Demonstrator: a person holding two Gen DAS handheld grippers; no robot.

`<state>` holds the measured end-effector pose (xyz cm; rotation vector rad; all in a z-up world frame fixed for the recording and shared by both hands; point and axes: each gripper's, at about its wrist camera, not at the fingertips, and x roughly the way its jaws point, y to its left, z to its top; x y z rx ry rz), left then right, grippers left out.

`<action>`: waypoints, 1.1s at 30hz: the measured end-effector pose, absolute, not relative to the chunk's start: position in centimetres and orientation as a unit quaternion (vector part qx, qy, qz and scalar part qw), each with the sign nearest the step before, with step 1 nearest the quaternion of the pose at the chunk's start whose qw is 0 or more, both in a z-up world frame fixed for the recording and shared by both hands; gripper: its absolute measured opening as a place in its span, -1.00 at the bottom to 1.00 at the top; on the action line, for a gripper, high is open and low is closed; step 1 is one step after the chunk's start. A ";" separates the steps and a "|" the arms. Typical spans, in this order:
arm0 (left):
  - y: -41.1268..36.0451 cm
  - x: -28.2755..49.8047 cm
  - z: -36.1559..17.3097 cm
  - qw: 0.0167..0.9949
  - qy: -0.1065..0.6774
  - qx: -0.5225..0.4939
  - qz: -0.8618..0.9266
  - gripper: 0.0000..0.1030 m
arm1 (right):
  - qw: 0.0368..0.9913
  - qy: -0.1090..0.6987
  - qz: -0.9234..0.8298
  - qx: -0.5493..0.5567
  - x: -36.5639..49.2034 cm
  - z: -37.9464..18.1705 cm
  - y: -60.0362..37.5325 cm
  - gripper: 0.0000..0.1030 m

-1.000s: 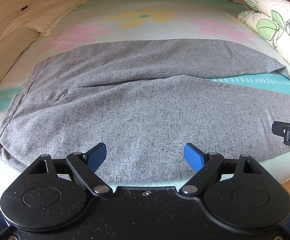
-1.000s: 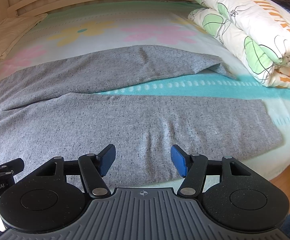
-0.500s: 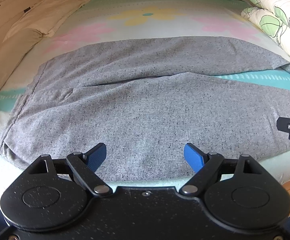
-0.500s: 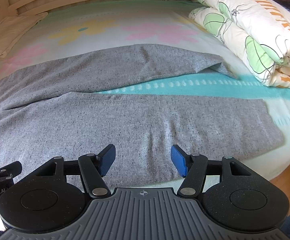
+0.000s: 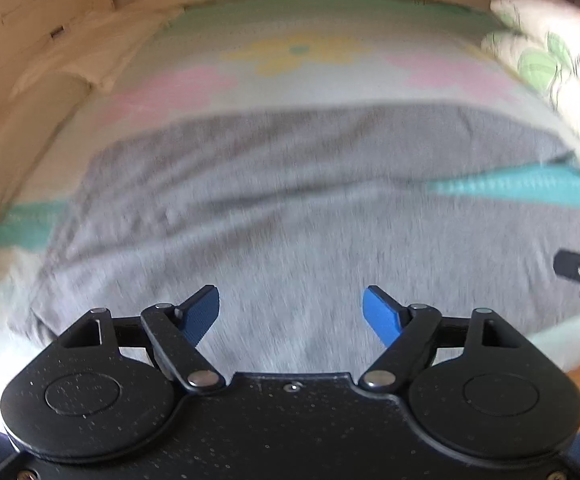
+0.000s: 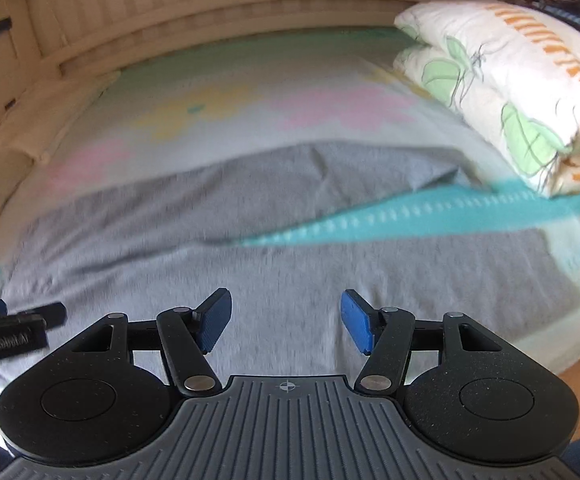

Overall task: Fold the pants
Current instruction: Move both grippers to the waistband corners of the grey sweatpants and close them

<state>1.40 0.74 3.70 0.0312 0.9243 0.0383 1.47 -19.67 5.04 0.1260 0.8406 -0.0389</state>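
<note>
Hovering both claws, left point(image 5: 291, 310) and right point(image 6: 285, 322), spread wide and gripping nothing, over the grey pants point(image 6: 290, 280) along the bed's point(image 6: 249, 120) near edge.

Grey pants point(image 5: 290, 216) lie flat across the bed point(image 5: 298, 64), waist at left, both legs spread toward the right.
</note>
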 end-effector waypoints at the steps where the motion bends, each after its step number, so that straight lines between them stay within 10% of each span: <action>1: 0.9 1.8 4.4 0.897 0.440 0.015 0.022 0.55 | 0.912 0.406 -0.021 0.063 2.0 5.4 -20.0 0.14; 33: 5.1 21.3 1.5 0.880 0.472 -0.005 0.044 0.10 | 0.797 0.468 -0.285 0.253 34.7 -7.5 -40.4 -0.15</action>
